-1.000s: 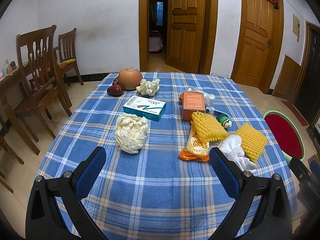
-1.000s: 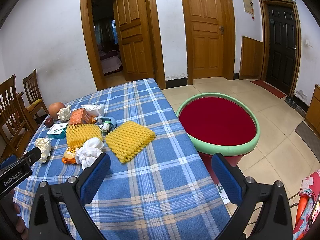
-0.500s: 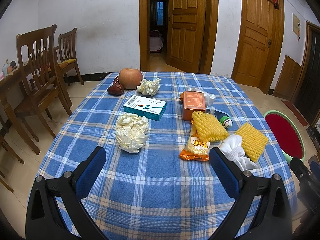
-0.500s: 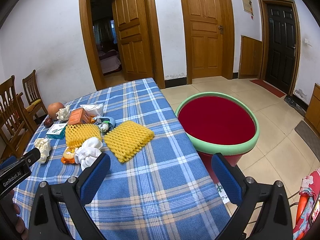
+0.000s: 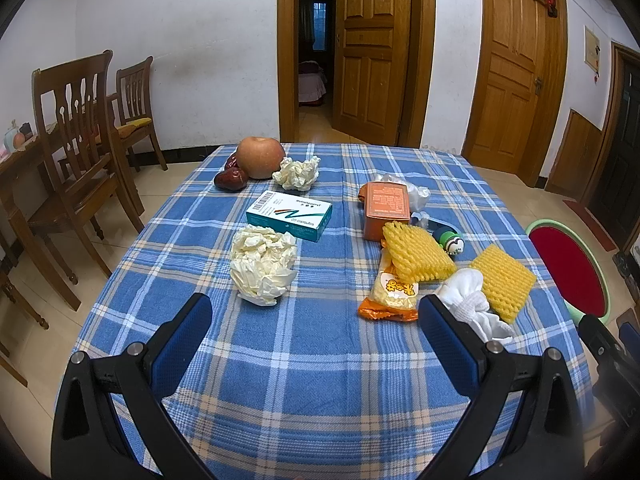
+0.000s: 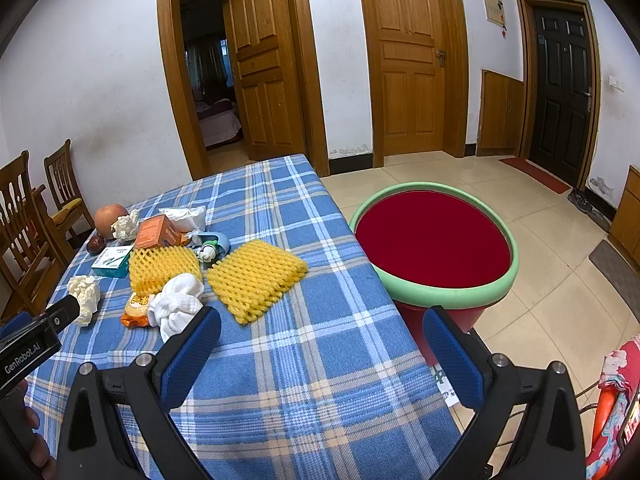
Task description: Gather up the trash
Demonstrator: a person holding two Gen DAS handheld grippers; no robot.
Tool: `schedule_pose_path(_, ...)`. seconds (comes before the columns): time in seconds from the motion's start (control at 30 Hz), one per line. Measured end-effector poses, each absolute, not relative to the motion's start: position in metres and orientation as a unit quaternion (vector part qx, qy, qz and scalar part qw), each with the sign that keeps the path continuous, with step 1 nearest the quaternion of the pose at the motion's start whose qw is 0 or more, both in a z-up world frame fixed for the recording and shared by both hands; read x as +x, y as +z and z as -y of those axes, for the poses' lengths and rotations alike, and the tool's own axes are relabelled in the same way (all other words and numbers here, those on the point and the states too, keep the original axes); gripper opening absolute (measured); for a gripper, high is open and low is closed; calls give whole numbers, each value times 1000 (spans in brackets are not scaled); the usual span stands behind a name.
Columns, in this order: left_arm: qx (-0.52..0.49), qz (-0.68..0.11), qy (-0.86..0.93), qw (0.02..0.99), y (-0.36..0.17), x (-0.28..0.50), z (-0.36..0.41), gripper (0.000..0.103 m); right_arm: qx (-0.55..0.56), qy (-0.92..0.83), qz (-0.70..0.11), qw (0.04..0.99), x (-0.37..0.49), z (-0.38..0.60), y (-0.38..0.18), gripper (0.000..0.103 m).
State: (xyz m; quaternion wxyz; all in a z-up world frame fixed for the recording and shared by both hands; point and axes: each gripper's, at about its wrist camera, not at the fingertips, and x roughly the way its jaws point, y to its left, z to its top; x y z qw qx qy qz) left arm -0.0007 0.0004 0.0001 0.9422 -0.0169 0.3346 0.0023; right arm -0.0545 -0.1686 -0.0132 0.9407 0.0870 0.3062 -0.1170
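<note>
The left hand-held gripper [image 5: 316, 330] is wide open above the near part of the table [image 5: 320, 364] and holds nothing. The right hand-held gripper [image 6: 322, 340] is also wide open and empty, over the right edge of the table, with its right finger in front of the bin.

The table has a blue checked cloth. On its left part lies a big crumpled paper ball [image 5: 263, 264], and just behind it a white and teal box [image 5: 289, 215]. Further back there is an apple [image 5: 260, 157], with dark red fruits [image 5: 230, 179] on its left and a smaller paper ball [image 5: 297, 173] on its right. On the right part stands an orange box [image 5: 385, 210], with a white plastic bag [image 5: 412, 192] behind it. In front of the orange box one yellow foam net [image 5: 418, 256] lies on an orange snack packet [image 5: 390, 294]. A second yellow foam net [image 5: 502, 280] is near the right edge. A white cloth [image 5: 468, 304] lies between the nets, touching both. A small green toy [image 5: 450, 240] is behind the nets.

The red bin with a green rim [image 6: 434, 246] stands on the floor, just beside the right side of the table
</note>
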Motion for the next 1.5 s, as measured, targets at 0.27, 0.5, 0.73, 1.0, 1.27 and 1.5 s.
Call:
schedule_pose_path(0.27,-15,-339,2,941,0,-1,-10,101,85,-120,-309,940,-52,173,-17,103)
schedule_pose_path(0.5,-6,-350,0,937,-6,9,-1,101,88,-116,-316,938,-47,182,-30,103)
schedule_pose_path(0.73,-5,-364,-20,931,-8,28,7,101,88,-98,-318,939,-39,189,-26,103)
schedule_pose_path(1.0,-2,-374,-36,927,-2,67,20,101,91,-76,-338,934,-14,200,-24,103)
schedule_pose_path(1.27,7,-391,-48,919,-8,114,33,95,90,-51,-365,925,20,204,-32,103)
schedule_pose_path(1.5,-10,-425,-75,902,-23,149,39,78,81,-21,-389,917,45,197,-38,99)
